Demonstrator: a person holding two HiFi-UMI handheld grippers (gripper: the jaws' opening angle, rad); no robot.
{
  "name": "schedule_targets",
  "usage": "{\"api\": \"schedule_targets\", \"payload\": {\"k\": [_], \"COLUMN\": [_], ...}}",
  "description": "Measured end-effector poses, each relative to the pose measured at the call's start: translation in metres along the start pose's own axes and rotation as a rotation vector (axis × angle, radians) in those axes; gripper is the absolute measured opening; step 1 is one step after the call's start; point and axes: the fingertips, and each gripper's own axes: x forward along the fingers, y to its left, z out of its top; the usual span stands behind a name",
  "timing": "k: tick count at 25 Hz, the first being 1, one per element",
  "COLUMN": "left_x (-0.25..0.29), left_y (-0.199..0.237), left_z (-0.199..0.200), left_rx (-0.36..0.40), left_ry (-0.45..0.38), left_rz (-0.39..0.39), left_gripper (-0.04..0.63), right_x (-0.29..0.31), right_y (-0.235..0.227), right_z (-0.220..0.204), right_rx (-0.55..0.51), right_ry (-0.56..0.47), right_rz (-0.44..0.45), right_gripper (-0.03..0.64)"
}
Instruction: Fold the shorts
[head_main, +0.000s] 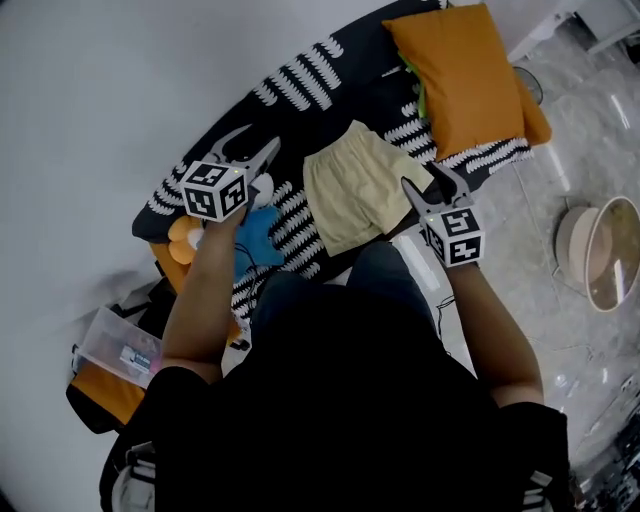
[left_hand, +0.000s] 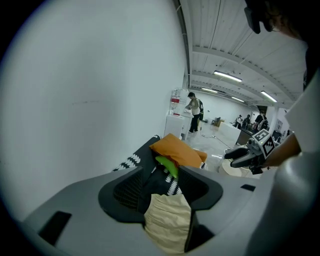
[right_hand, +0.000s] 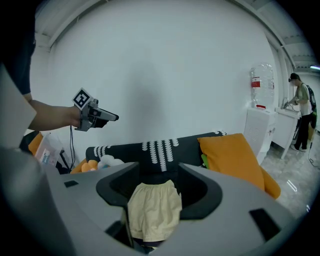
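Zero folds in, by the look of it: opening the task, not finishing it. Working over a dark patterned sofa (head_main: 300, 85), with an orange pillow (head_main: 465, 75) lying toward its right end. Looking down on the pale yellow shorts (head_main: 360, 185), spread flat and whole near the middle of the seat, close beside the pillow. Seemingly lying with the waistband toward the back edge and the legs toward the front edge.

Holding the left gripper (head_main: 258, 140) raised over the left part of the sofa, jaws standing wide apart, gripping nothing and touching nothing, with only the distant shorts showing through the gap. Holding the right gripper (head_main: 425, 185) up near the front edge, above the right side of the shorts, jaws likewise spread and empty, not resting on the cloth.

Probably calling next for lowering both, pinching one side of the shorts at waistband and hem, and carrying that side across onto the other leg. Likely needing a shallow pinch, taking the cloth alone and not the sofa cover beneath.
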Motion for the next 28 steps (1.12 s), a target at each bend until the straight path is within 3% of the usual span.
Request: {"api": "schedule_targets", "payload": {"k": [7, 11, 16, 19, 28], "left_x": [0.072, 0.097, 0.126, 0.149, 0.190], "left_y": [0.010, 0.015, 0.037, 0.035, 0.045], "left_z": [-0.048, -0.068, -0.112, -0.115, -0.173], "left_rx": [0.070, 0.083, 0.100, 0.119, 0.152], "left_ry": [0.055, 0.043, 0.097, 0.122, 0.212], "left_rz": [-0.112, -0.179, -0.275, -0.323, -0.381], "left_gripper": [0.239, 0.239, 0.241, 0.241, 0.239], "right_x": [0.012, 0.025, 0.049, 0.045, 0.068], "right_y": [-0.001, 0.010, 0.033, 0.037, 0.067], "right_z": [-0.046, -0.082, -0.106, -0.121, -0.180], "right_rx": [-0.002, 0.026, 0.026, 0.063, 0.095], "right_ry": [-0.005, 0.014, 0.039, 0.069, 0.171], "right_rz": [-0.101, -0.168, -0.260, -0.314, -0.346], "right_gripper": [0.250, 0.250, 0.252, 0.252, 0.255]}}
